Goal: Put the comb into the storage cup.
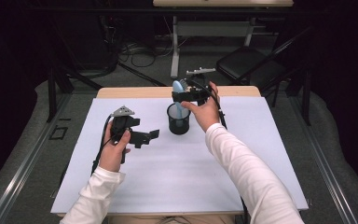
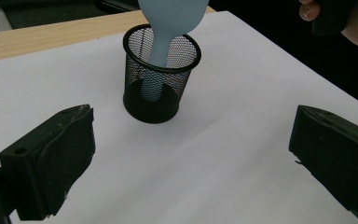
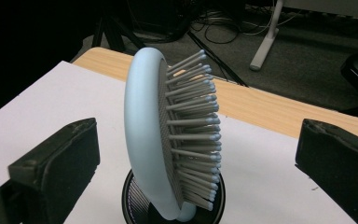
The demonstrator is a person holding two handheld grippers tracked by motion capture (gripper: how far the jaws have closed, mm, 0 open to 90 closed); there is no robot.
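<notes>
A light blue hairbrush [image 1: 179, 88] stands handle-down in a black mesh cup [image 1: 178, 119] at the back middle of the white table cover [image 1: 168, 177]. My right gripper [image 1: 189, 94] is open, with one jaw on each side of the brush head [image 3: 168, 135] and a gap on both sides. The bristles face right in the right gripper view, above the cup [image 3: 219, 196]. My left gripper [image 1: 147, 136] is open and empty, a short way left of the cup. It looks at the cup [image 2: 161, 74] and the brush handle [image 2: 158, 51].
The wooden table edge [image 1: 121, 92] runs behind the white cover. Beyond it are a black chair [image 1: 251, 63], a white desk leg [image 1: 175, 46] and floor cables [image 1: 140, 56]. The person's right hand [image 2: 345, 18] shows at the top right of the left gripper view.
</notes>
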